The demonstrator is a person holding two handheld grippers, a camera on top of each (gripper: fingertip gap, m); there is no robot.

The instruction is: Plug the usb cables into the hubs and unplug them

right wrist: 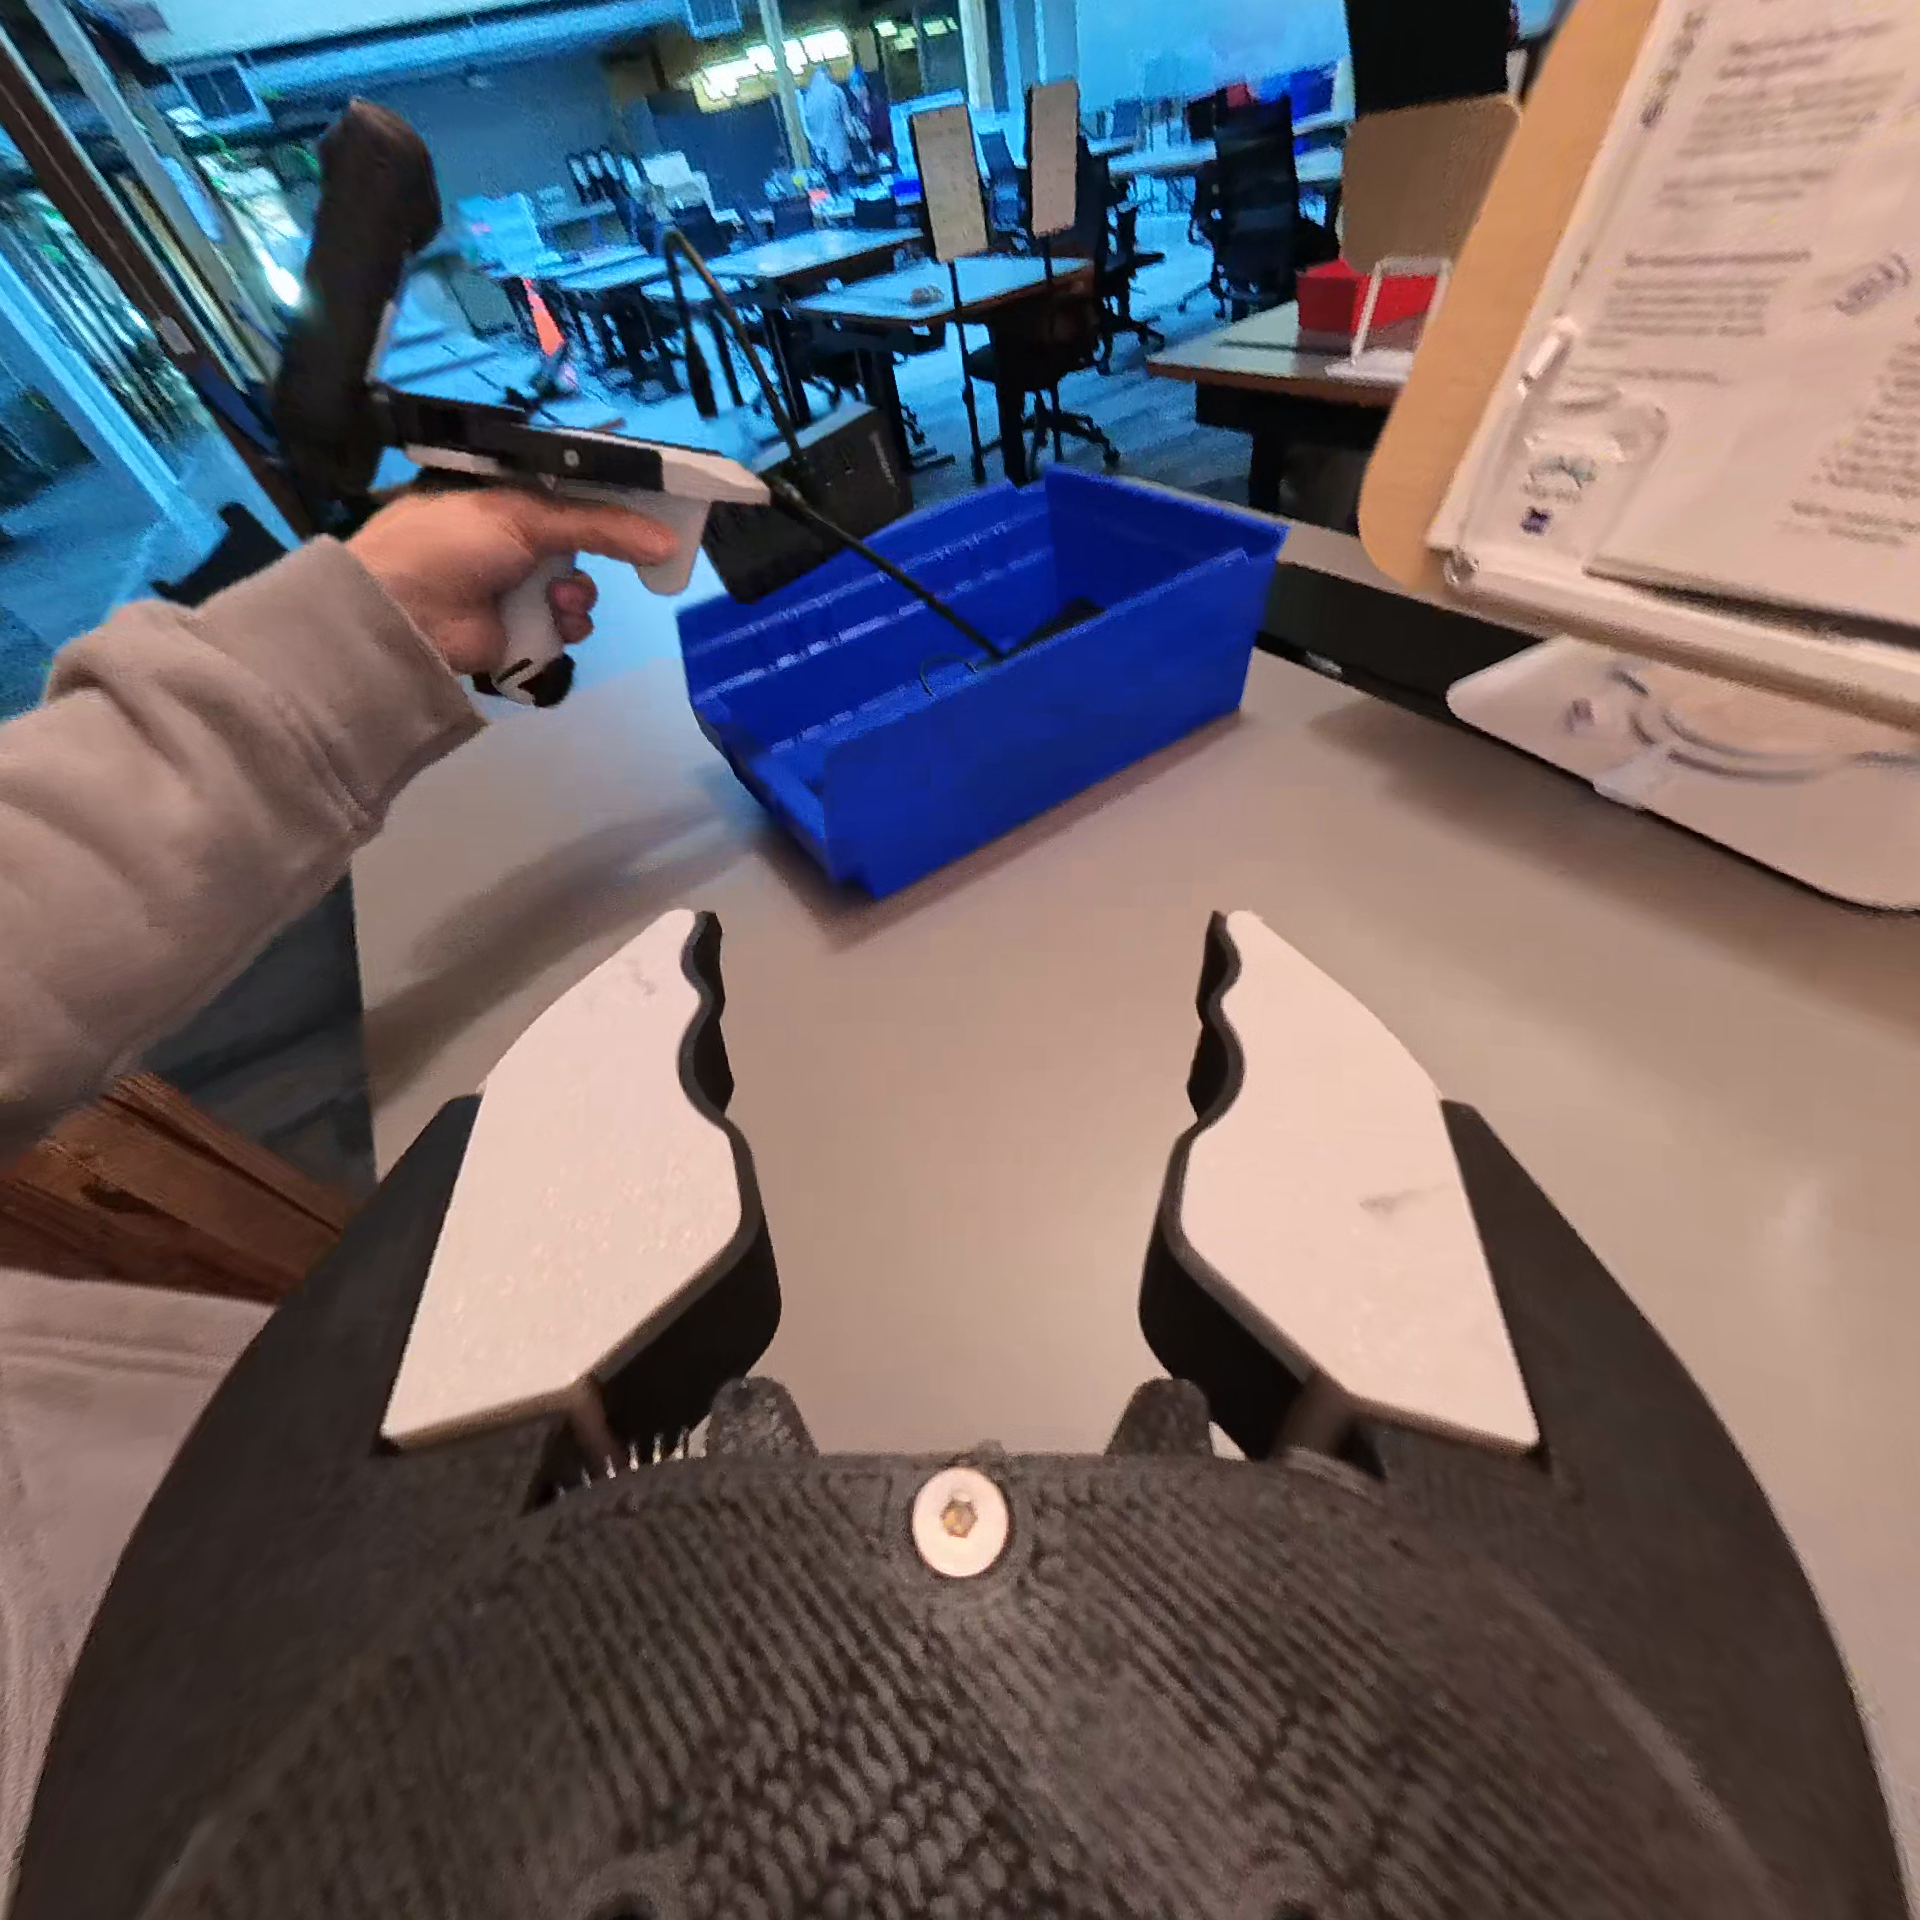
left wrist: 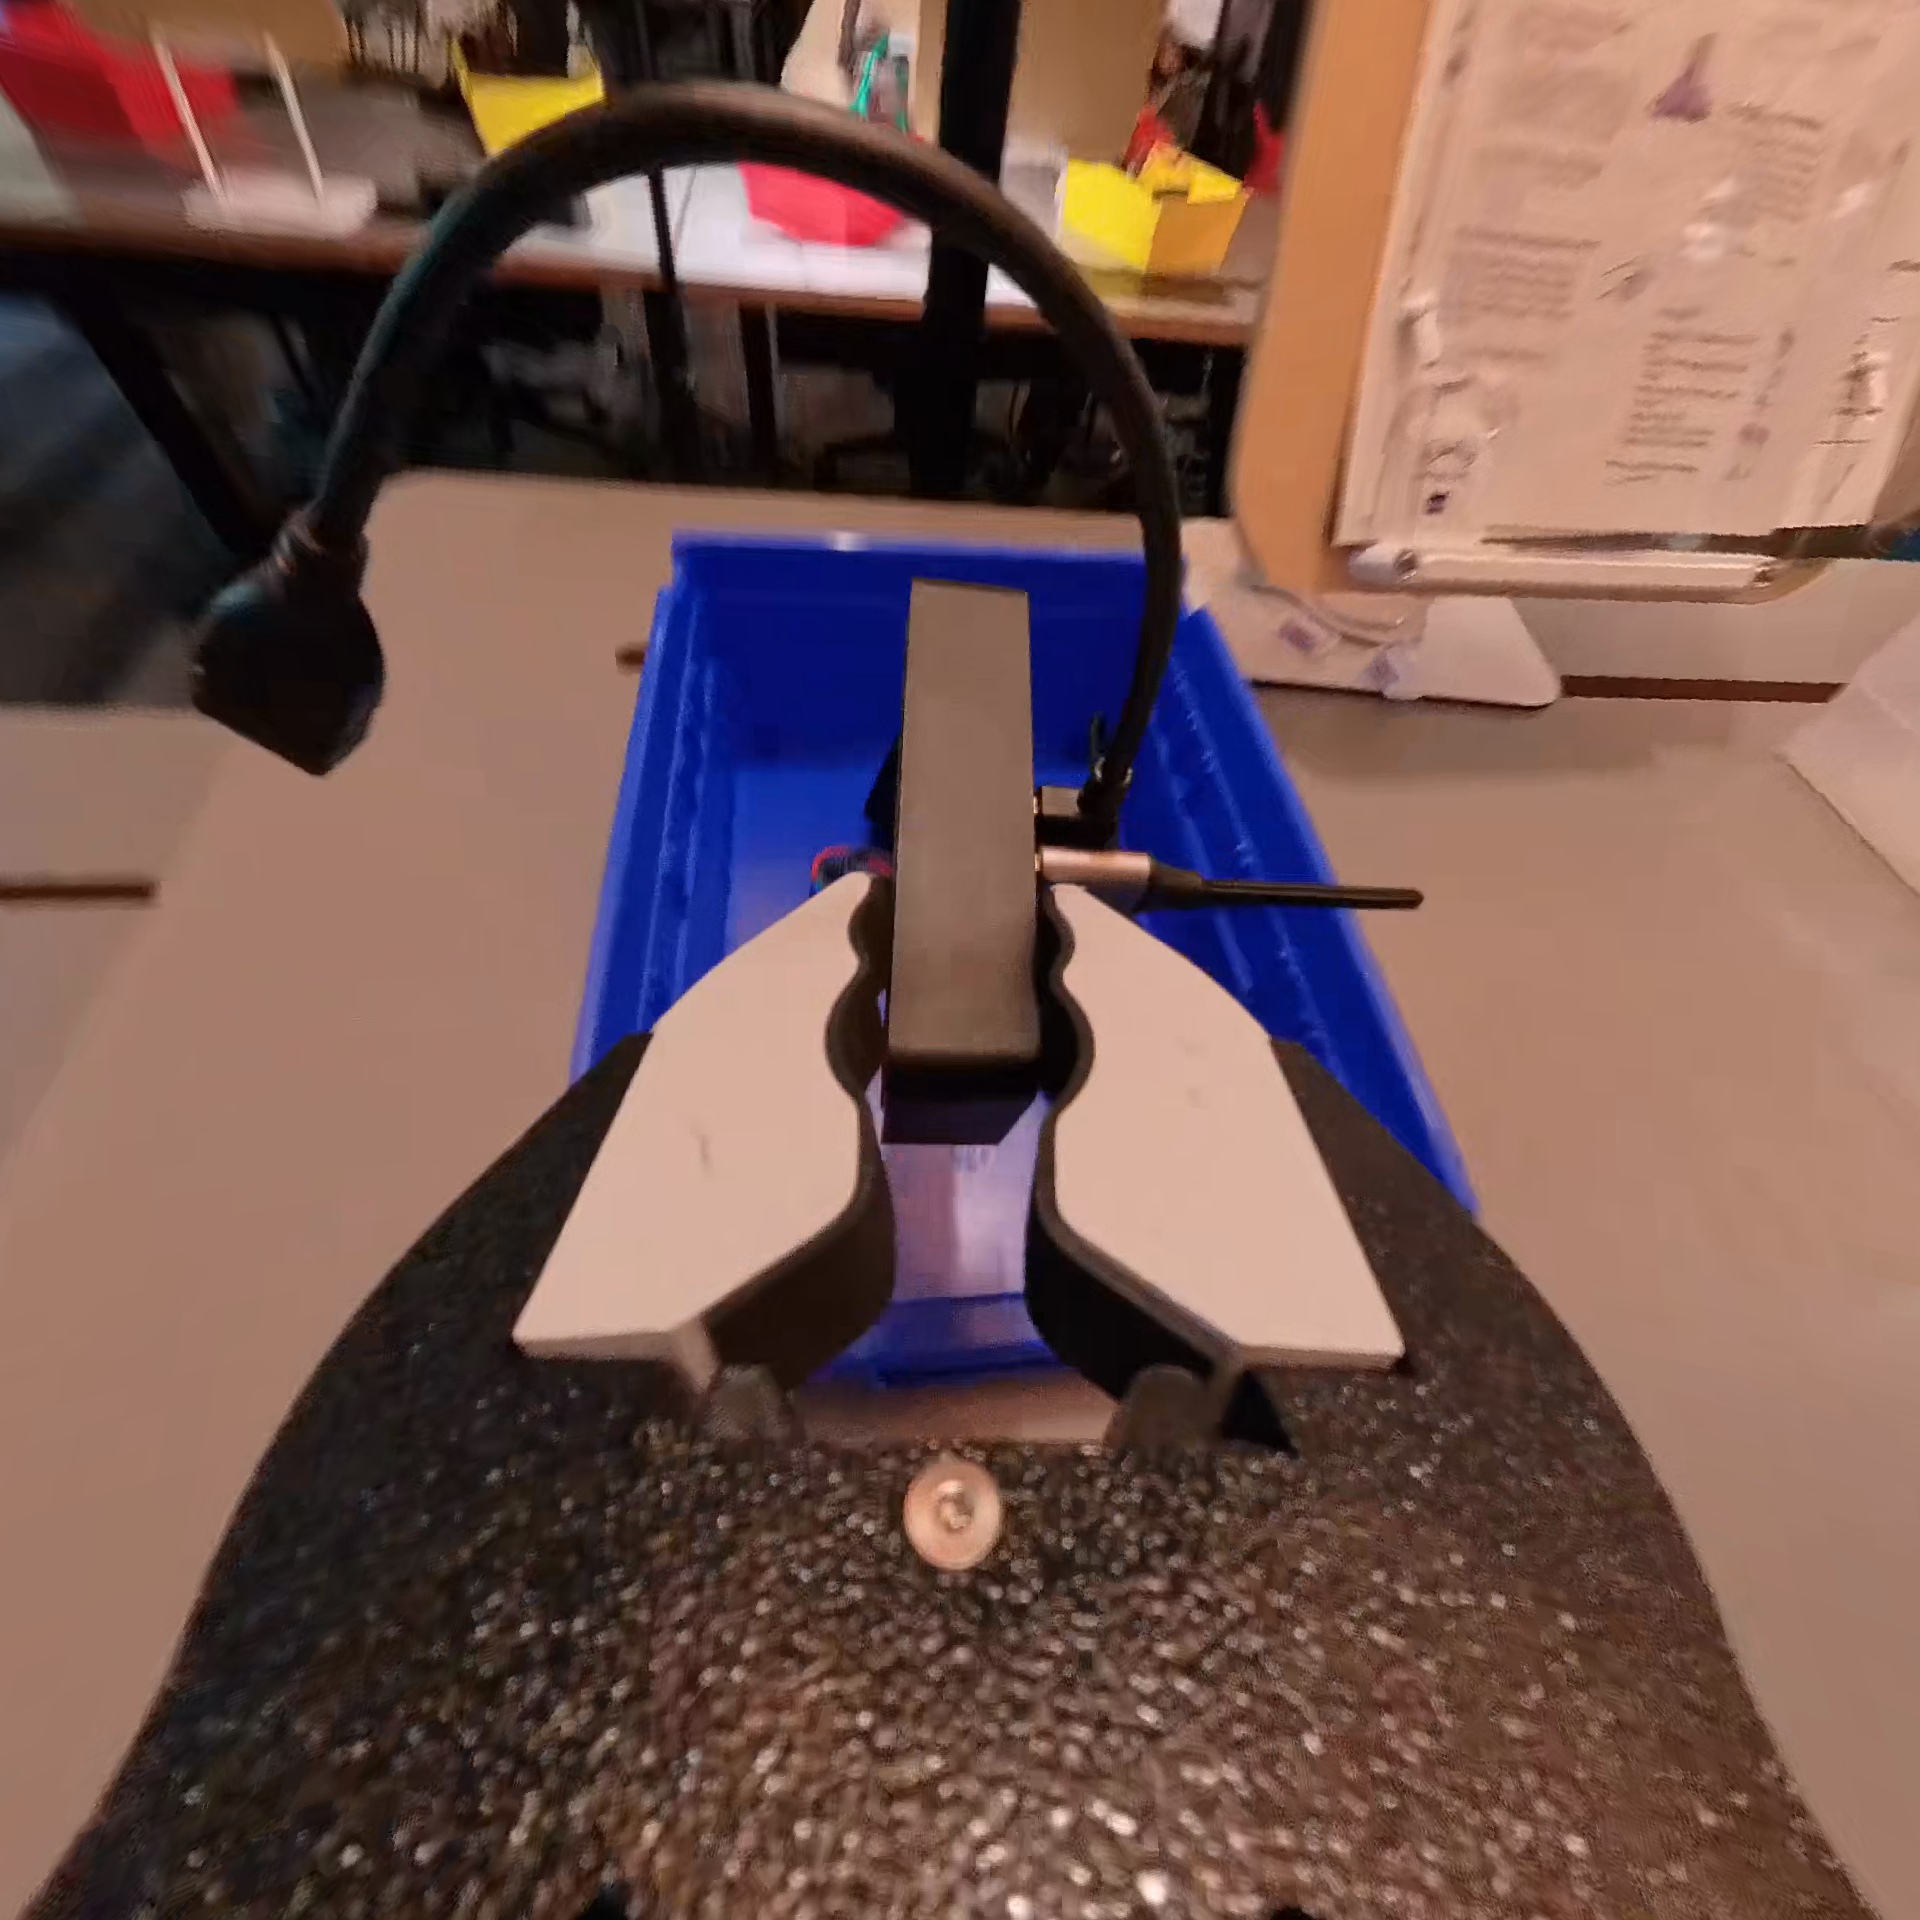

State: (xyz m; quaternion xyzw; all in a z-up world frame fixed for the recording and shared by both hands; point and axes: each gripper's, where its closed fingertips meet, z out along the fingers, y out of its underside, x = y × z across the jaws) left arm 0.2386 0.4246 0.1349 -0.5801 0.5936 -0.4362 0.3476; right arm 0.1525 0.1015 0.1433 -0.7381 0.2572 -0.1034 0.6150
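Note:
My left gripper (left wrist: 961, 914) is shut on a long dark grey USB hub (left wrist: 966, 810) and holds it on edge above a blue bin (left wrist: 1226, 727). The hub's own black cable (left wrist: 790, 135) arches up and left and ends in a free black plug (left wrist: 291, 665). A grey USB plug (left wrist: 1101, 865) with a thin black cable sits in the hub's right side. In the right wrist view the left gripper (right wrist: 717, 499) holds the hub (right wrist: 764, 556) over the bin (right wrist: 997, 717). My right gripper (right wrist: 961, 945) is open and empty over the grey table, short of the bin.
A clipboard with papers (right wrist: 1704, 343) on a white stand (right wrist: 1704, 748) stands at the right of the table (right wrist: 1039, 1143). A person's hand and grey sleeve (right wrist: 187, 790) hold the left gripper. Other tables, chairs and red and yellow bins fill the room behind.

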